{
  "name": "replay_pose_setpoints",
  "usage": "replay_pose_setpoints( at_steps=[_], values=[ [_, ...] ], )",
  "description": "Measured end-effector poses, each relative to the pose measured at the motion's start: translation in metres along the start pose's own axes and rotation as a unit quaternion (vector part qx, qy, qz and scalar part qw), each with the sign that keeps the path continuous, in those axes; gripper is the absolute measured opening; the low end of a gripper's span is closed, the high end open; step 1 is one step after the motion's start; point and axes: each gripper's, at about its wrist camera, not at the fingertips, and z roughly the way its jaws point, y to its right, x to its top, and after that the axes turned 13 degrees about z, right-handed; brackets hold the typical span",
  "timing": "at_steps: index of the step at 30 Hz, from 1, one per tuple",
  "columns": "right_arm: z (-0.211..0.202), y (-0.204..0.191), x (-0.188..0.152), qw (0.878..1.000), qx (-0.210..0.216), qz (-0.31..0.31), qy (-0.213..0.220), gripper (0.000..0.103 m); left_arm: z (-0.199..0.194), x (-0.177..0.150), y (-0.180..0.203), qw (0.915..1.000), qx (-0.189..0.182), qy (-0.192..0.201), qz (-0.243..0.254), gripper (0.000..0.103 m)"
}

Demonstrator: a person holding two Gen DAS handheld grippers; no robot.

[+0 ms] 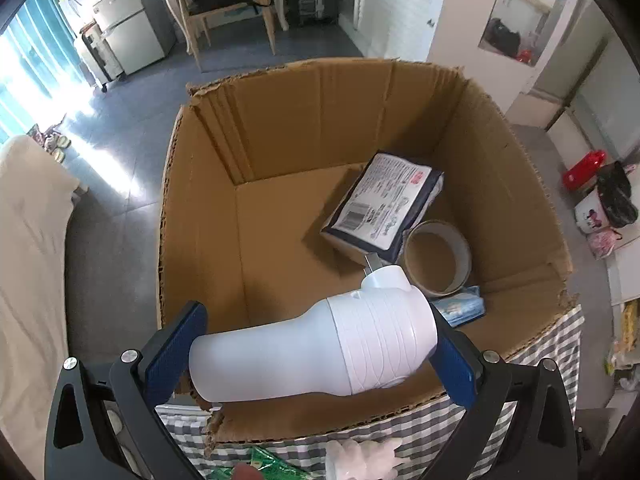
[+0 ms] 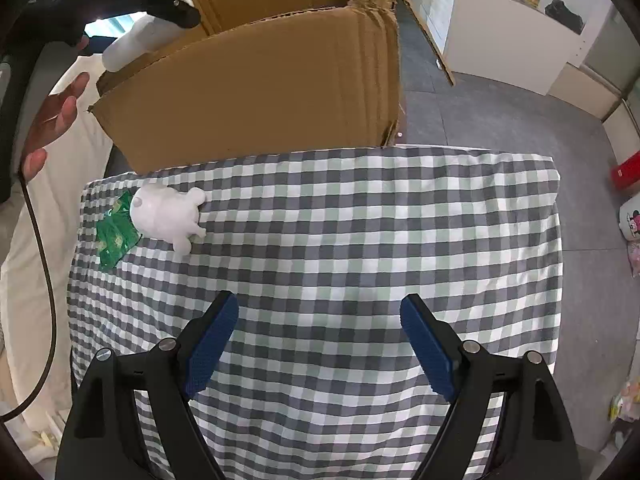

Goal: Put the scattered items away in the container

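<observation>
One white bottle [image 1: 312,344] clamped crosswise in left gripper [image 1: 320,352] over cardboard box [image 1: 400,92]; smooth, rigid, likely light, body grip suits. Right gripper [image 2: 320,340] fingers wide, empty, above table [image 2: 360,220].

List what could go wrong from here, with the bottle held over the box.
1. The left gripper holds the white bottle lying crosswise over the cardboard box; let go, it may land on the tape roll or the dark packet below and roll.
2. The box's near wall is torn; a bump there could bend it.
3. The white toy and green packet sit near the checked cloth's edge and could be knocked off.
</observation>
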Motion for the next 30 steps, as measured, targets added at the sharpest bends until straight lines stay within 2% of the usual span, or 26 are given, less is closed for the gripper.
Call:
replay_pose_setpoints(
  at_steps=[2, 4, 10, 11, 17, 22, 27, 30],
  values=[
    [0.000, 0.001, 0.000, 1.000, -0.002, 0.004, 0.001, 0.083, 0.000, 0.000, 0.001, 1.0000, 0.004, -0.004, 0.004, 0.103],
    [0.000, 0.002, 0.000, 1.000, -0.004, 0.010, 0.001, 0.083, 0.000, 0.000, 0.002, 0.9999, -0.010, -0.008, 0.005, 0.103],
    [0.000, 0.005, 0.001, 1.000, -0.008, 0.022, 0.001, 0.083, 0.000, 0.001, 0.000, 0.9949, -0.100, -0.001, -0.012, 0.103],
    [0.000, 0.005, 0.001, 1.000, -0.008, 0.023, 0.001, 0.083, -0.001, 0.001, 0.002, 0.9946, -0.103, 0.000, -0.011, 0.103],
    [0.000, 0.010, 0.000, 0.999, -0.014, 0.036, 0.003, 0.083, -0.002, -0.003, 0.009, 0.9952, -0.096, -0.010, -0.015, 0.103],
    [-0.004, 0.013, -0.002, 0.999, -0.016, 0.045, 0.006, 0.083, -0.006, -0.005, 0.008, 0.9970, -0.068, -0.022, -0.028, 0.103],
    [-0.009, 0.013, -0.003, 0.998, -0.020, 0.057, 0.011, 0.083, -0.008, -0.006, 0.002, 0.9957, -0.069, -0.030, -0.054, 0.103],
    [-0.012, 0.012, -0.005, 0.998, -0.021, 0.062, 0.013, 0.083, -0.012, -0.006, -0.001, 0.9949, -0.073, -0.018, -0.068, 0.103]
  ],
)
